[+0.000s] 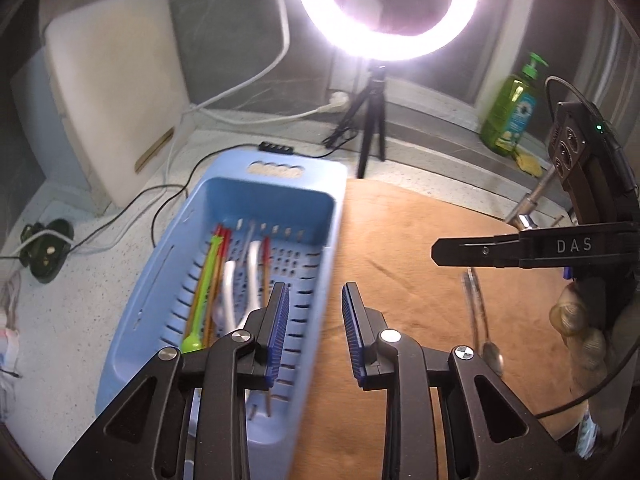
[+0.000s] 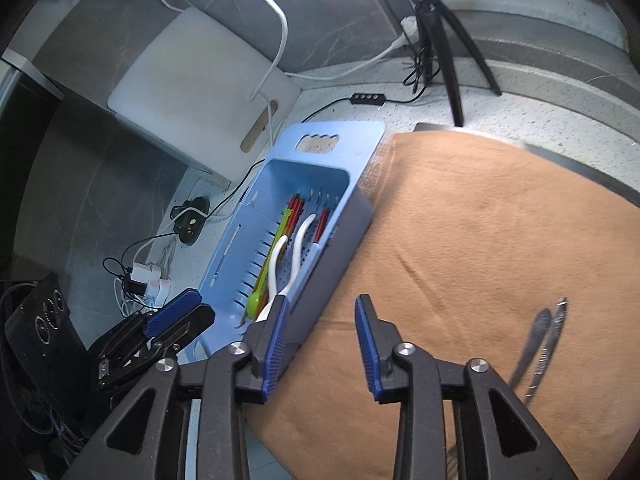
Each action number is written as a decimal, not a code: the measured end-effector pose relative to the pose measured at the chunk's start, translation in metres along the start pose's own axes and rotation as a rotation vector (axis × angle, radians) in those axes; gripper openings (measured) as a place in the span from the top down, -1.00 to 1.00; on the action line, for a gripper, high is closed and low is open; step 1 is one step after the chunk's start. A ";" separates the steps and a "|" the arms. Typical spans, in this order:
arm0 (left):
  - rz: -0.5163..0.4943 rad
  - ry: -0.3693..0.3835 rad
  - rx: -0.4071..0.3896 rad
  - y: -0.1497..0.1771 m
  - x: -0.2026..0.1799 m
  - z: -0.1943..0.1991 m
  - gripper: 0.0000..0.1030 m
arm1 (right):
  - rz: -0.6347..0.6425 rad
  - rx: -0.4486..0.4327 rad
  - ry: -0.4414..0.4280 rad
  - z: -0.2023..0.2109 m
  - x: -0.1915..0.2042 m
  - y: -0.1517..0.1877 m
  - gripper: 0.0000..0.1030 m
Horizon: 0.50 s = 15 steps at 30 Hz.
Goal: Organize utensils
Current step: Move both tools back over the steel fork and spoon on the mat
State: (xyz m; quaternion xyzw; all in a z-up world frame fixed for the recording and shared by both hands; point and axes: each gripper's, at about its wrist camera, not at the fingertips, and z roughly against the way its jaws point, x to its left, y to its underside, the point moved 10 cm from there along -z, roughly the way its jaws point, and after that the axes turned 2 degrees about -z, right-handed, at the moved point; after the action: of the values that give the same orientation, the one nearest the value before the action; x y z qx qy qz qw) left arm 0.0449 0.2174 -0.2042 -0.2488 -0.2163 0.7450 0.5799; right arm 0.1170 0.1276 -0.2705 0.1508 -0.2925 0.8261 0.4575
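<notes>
Left gripper [image 1: 314,332]: your jaws stand apart with nothing between them, hanging over the basket's near right wall, so that hand has nothing to carry right now.
Right gripper [image 2: 320,344]: also parted and empty, poised over the seam where basket meets cloth.
Blue basket [image 1: 276,194]: sits at 11 o'clock from your left fingers, long axis running away from you, so handles drop in lengthwise.
Sorted so far: a green spoon [image 1: 200,300], red-tipped chopsticks [image 1: 223,240] and white spoons [image 1: 253,264] all lie parallel along the slotted floor, which keeps room for more.
Remaining work: the metal utensils [image 2: 542,344], blurred, rest on the brown cloth [image 2: 480,220] at 3 o'clock from your right gripper, well apart from the basket.
Judgement: your right hand is nearer to them, so that looks like your next pick.
</notes>
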 end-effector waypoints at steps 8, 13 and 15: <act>-0.054 -0.009 -0.020 0.002 -0.037 0.010 0.29 | 0.035 -0.079 -0.001 0.042 -0.025 0.003 -0.30; -0.072 0.004 -0.013 0.007 -0.057 0.008 0.28 | 0.067 -0.104 0.005 0.060 -0.038 0.007 -0.55; -0.077 0.010 -0.005 0.010 -0.064 0.004 0.28 | 0.080 -0.117 0.009 0.067 -0.046 0.010 -0.56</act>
State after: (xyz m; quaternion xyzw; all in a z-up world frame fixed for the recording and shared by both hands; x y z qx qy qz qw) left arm 0.0480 0.1526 -0.1994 -0.2454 -0.2245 0.7204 0.6086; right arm 0.1320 0.0514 -0.2449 0.1083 -0.3441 0.8259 0.4333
